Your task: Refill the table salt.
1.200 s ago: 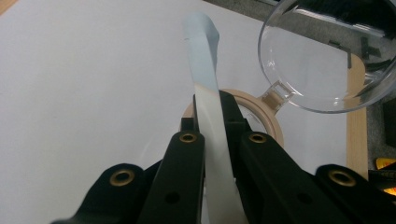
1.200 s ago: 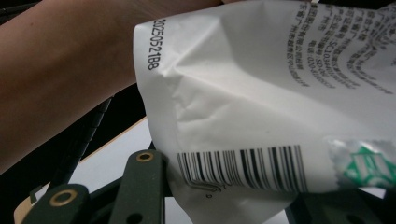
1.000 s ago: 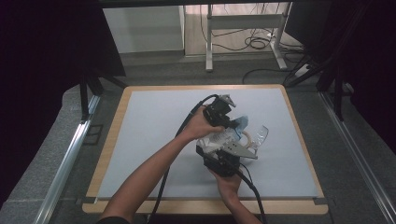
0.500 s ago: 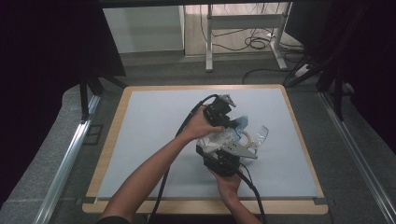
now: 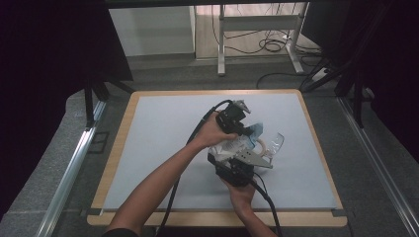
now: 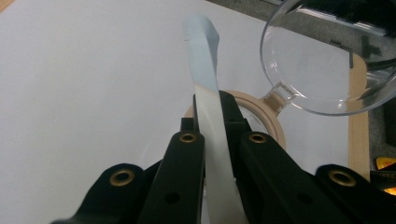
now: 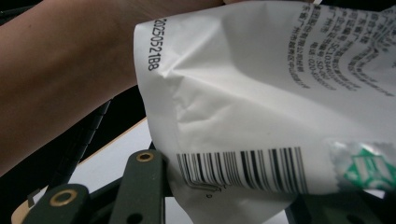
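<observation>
1. Left claw [image 5: 245,129]: jaws closed narrow on the top edge of the white packet [image 5: 231,146].
2. Right claw [image 5: 231,159]: jaws grip the packet's lower, barcoded end.
3. The packet is held between both claws above the surface [image 5: 163,138], just beside a clear cup [image 5: 275,144].

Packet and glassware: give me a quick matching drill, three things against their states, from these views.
Things:
1. packet
2. clear glass bowl
3. left gripper

States:
a. see-through, lying on the white mat
b. shut on a thin pale strip
c. white, printed with a barcode

Pairs: 1-c, 2-a, 3-b
</observation>
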